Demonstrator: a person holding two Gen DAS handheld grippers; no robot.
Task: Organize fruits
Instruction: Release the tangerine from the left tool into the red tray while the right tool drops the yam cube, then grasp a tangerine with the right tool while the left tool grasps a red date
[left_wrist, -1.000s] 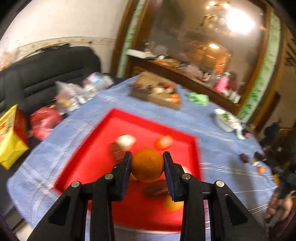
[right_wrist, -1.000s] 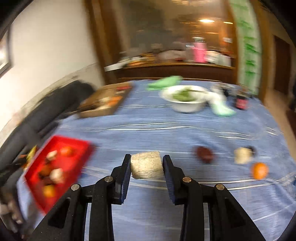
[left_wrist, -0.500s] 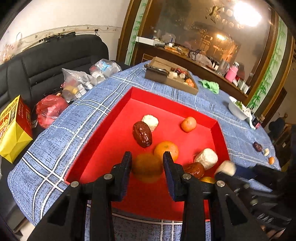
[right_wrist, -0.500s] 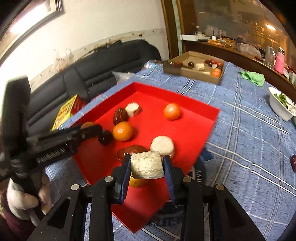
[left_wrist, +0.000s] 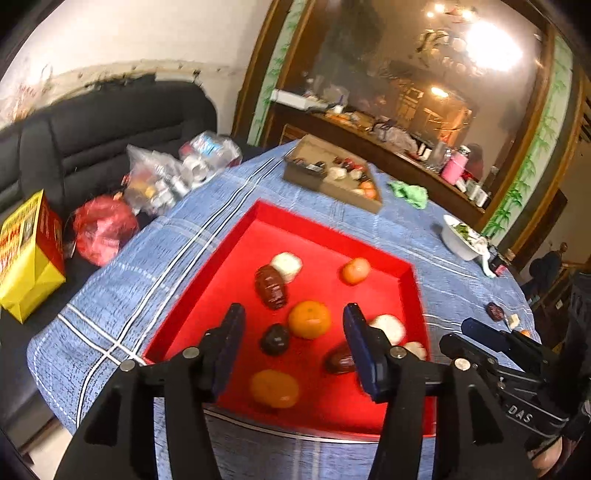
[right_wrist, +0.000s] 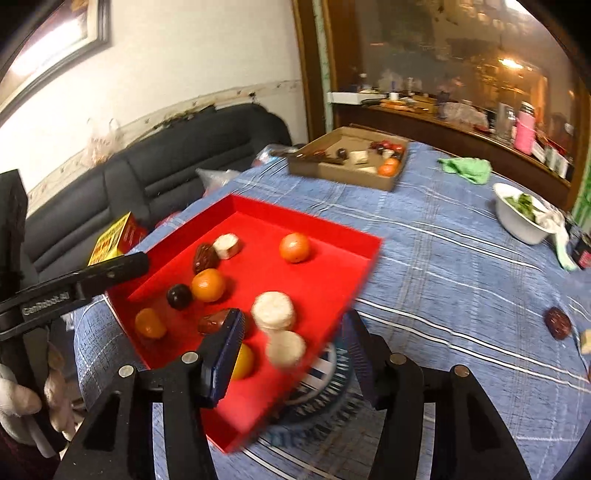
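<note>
My left gripper (left_wrist: 295, 332) hangs over the red tray (left_wrist: 325, 230), its jaws opening. A blurred orange (left_wrist: 274, 388) lies loose on the tray floor below them, touching neither pad. My right gripper (right_wrist: 295, 352) is over the tray's (right_wrist: 306, 218) near right corner, jaws also opening. A blurred white chunk (right_wrist: 286, 349) sits between its fingers, free of both pads. The tray also holds another orange (right_wrist: 208, 284), a dark plum (right_wrist: 179, 296), dates (right_wrist: 205, 255) and more white chunks (right_wrist: 273, 310). The right gripper's fingers (left_wrist: 491, 341) show at the right of the left wrist view.
On the blue checked cloth, right of the tray, lie a date (right_wrist: 557, 323) and a pale chunk (right_wrist: 585, 341). A cardboard box (right_wrist: 351, 173) of fruit, a green rag (right_wrist: 465, 164) and a white bowl (right_wrist: 524, 221) stand farther back. A black sofa (left_wrist: 92, 133) with bags lies left.
Both grippers have opened. The left one let go of its orange, which dropped onto the tray. The right one swung left from the open table to the tray and released its white chunk.
</note>
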